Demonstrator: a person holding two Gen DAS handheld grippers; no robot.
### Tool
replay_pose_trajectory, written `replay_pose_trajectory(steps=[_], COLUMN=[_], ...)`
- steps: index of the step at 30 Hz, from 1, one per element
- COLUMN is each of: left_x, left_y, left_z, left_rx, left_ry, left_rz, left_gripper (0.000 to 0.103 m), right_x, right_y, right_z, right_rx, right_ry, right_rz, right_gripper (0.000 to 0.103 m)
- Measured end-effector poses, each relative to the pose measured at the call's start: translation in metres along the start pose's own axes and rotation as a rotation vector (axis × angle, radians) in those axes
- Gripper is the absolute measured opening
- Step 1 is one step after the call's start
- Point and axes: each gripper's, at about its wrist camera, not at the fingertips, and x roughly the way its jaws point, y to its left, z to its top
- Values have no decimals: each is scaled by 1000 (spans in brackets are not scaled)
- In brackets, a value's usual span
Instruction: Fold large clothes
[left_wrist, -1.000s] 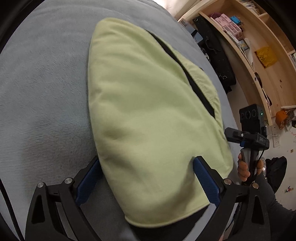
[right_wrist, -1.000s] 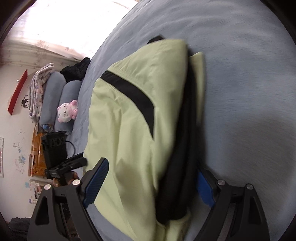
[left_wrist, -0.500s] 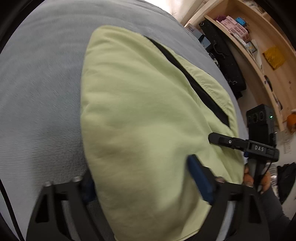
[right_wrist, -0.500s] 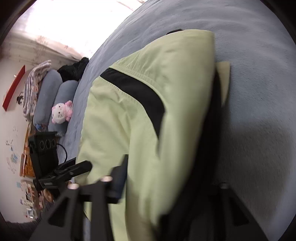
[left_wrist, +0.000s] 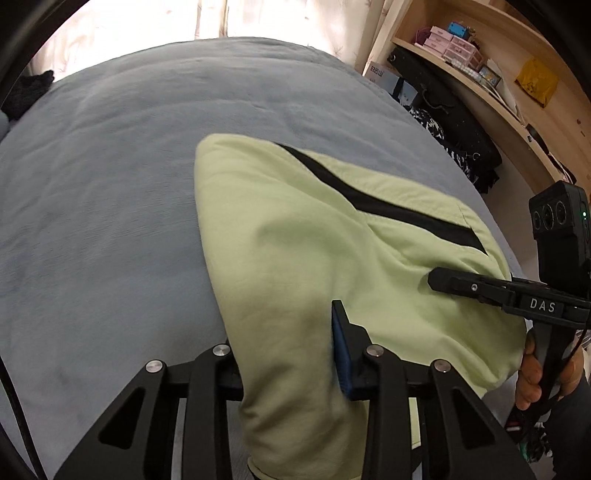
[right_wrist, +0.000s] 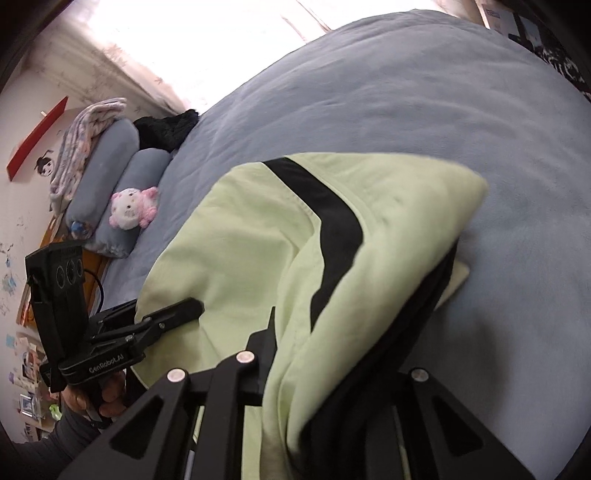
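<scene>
Both tools just closed: left tool (left_wrist: 291, 354) & right tool (right_wrist: 332, 373) clamp green garment (left_wrist: 314, 258) on bed (left_wrist: 110, 184).

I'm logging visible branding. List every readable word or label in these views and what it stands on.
"DAS": white letters on the right gripper, seen from the left wrist.
"GenRobot.AI": white letters on the left gripper, seen from the right wrist.
Print on the white box beside the shelf: too small to read.

Grey bed (left_wrist: 110, 192), green garment (left_wrist: 295, 240), pillows (right_wrist: 122, 206)
</scene>
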Motion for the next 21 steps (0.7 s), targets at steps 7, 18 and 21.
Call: replay_pose_trajectory(steps=[7,18,21], left_x=[-82,-179,-186], left_y=[32,140,172], left_z=[-22,27,54], left_rx=[-13,-22,-15], left_ry=[-69,-190,-224], left_rz=[66,210,231], left_gripper=[32,32,32], right_x=[-3,46,71], right_y=[83,211,236], right_z=[-16,46,84], right_rx=[-78,-230,-247], right_ry=[-11,-73,-103], right_rz=[55,164,183], right_gripper=[14,14,14])
